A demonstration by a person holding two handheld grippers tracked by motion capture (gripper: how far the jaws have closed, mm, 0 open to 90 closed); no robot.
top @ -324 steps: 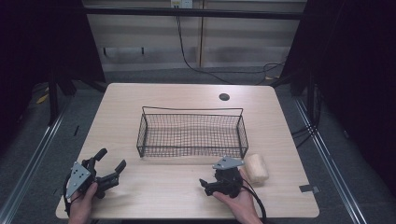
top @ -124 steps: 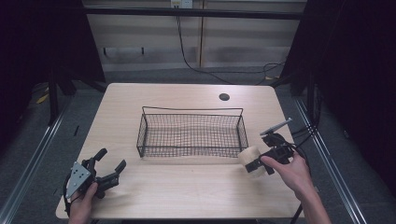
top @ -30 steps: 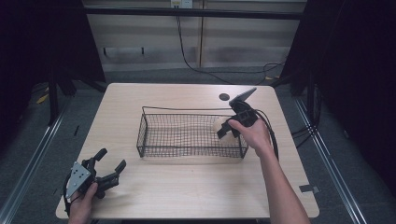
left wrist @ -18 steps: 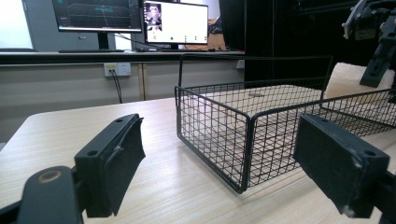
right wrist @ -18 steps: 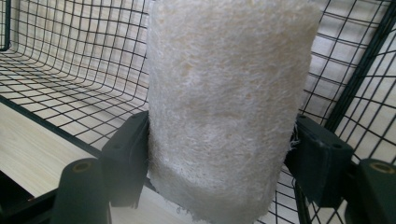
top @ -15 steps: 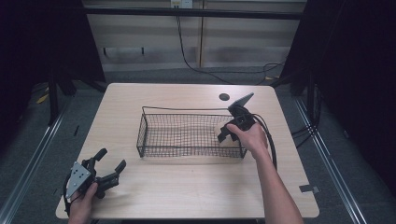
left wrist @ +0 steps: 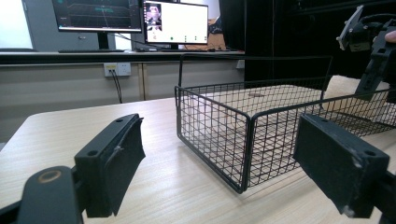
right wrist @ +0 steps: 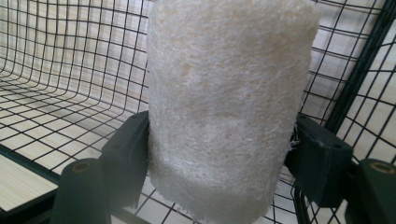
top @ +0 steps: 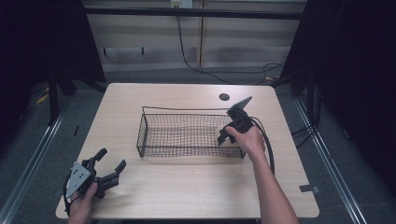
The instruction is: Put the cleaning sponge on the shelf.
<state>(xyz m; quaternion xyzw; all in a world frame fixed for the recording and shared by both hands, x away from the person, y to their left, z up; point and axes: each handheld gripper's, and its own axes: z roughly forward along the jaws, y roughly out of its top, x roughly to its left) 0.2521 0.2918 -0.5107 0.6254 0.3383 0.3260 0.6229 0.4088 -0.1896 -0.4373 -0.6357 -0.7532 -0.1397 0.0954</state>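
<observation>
A black wire basket (top: 187,110) stands in the middle of the wooden table (top: 187,186). My right gripper (top: 228,136) reaches down into the basket's right end. In the right gripper view its jaws are shut on a pale, fibrous loofah cylinder (right wrist: 224,93), held upright just above the basket's mesh floor (right wrist: 51,116). My left gripper (top: 112,157) rests at the table's front left corner, open and holding nothing. In the left gripper view its wide-apart jaws face the basket's near corner (left wrist: 245,140), with the right gripper (left wrist: 373,70) beyond it.
A round black grommet (top: 224,97) sits in the table behind the basket. A small piece of tape (top: 309,189) lies near the front right corner. The right gripper's cable (top: 268,144) trails along the person's forearm. Monitors (left wrist: 175,21) stand beyond the table.
The right gripper took the loofah from the table right of the basket and carried it over the basket's right end. In the last second it sank slightly into the basket. The left gripper stayed still.
</observation>
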